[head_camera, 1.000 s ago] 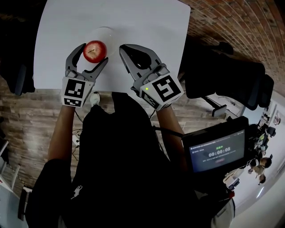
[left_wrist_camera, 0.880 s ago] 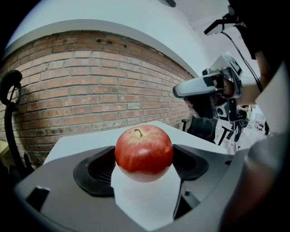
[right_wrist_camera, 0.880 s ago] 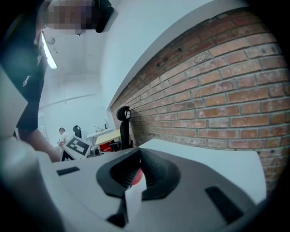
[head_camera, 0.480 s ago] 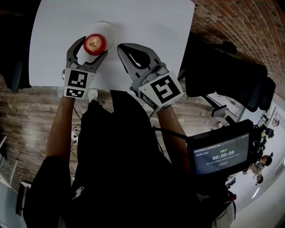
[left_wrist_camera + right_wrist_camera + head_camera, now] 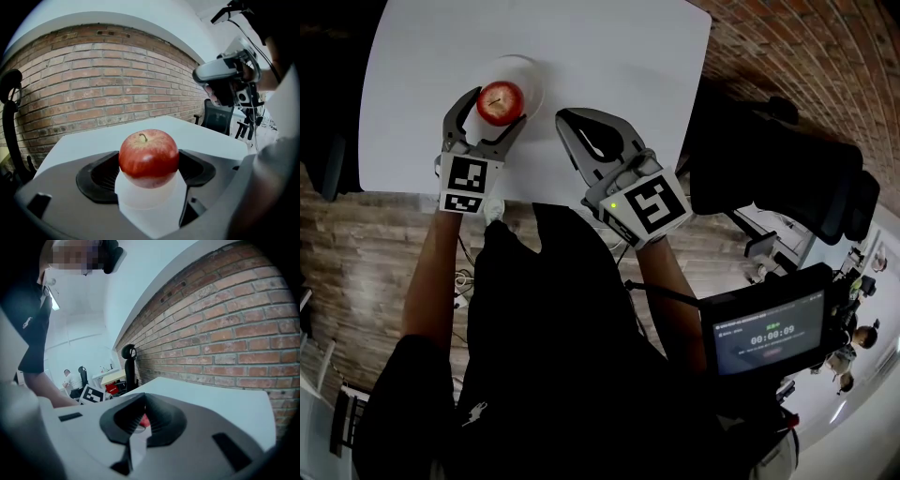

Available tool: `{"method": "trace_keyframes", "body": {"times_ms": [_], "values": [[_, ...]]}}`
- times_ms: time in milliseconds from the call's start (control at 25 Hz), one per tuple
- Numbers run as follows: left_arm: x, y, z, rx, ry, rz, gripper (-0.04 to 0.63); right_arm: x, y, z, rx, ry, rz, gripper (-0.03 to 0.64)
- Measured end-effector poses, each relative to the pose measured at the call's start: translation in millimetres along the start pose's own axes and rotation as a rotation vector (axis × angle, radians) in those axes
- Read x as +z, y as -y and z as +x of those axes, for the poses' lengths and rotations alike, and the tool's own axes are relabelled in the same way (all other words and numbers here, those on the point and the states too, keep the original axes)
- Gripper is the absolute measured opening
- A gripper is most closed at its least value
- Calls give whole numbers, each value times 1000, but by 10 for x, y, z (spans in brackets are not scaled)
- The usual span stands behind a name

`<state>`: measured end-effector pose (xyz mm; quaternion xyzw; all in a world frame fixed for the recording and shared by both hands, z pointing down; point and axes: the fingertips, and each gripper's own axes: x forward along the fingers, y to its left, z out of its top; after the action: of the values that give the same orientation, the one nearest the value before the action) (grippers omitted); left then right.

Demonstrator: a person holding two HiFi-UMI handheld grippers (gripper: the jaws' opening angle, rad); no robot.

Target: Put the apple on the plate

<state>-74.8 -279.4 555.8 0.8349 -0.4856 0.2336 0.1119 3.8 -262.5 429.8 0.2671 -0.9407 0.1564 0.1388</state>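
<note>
A red apple [image 5: 500, 100] sits between the jaws of my left gripper [image 5: 494, 106], which is shut on it. The apple is over the near edge of a white plate [image 5: 521, 67] on the white table [image 5: 609, 56]. In the left gripper view the apple [image 5: 149, 157] stands upright, stem up, with the plate [image 5: 146, 206] just beneath it; I cannot tell whether they touch. My right gripper [image 5: 586, 122] hovers to the right of the plate, shut on nothing. Its closed jaws fill the right gripper view [image 5: 143, 416], with a sliver of red behind them.
The table's near edge runs just behind both grippers. A black chair [image 5: 778, 159] stands off the table's right side, and a screen with a timer [image 5: 767, 330] hangs by the person's right hip. A brick wall [image 5: 93, 89] lies beyond the table.
The left gripper has carried the apple a little farther from the body, onto the plate's near edge. The right gripper has barely shifted.
</note>
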Motion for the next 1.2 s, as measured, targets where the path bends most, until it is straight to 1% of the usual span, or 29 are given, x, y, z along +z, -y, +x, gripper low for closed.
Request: {"method": "trace_keyframes", "body": {"times_ms": [120,240,480,640,880,1200], "values": [[-50,-26,45,6,1,0,394,-19,-1,-3,0,3,3,3],[-91,-61,119,21,-10,31,394,-53,18,-13,-1,-7,8,3],[-239,-138,289,53,-47,55,394,-121,82,-21,-19,-37,23,3],[-283,-160,343,68,-53,55,394,-96,101,-14,-12,-20,16,3],[-330,-176,433,63,-73,80,394,-79,171,14,-27,-15,28,3],[-329,-194,471,74,-60,97,394,-97,207,26,-38,-22,39,3]]}}
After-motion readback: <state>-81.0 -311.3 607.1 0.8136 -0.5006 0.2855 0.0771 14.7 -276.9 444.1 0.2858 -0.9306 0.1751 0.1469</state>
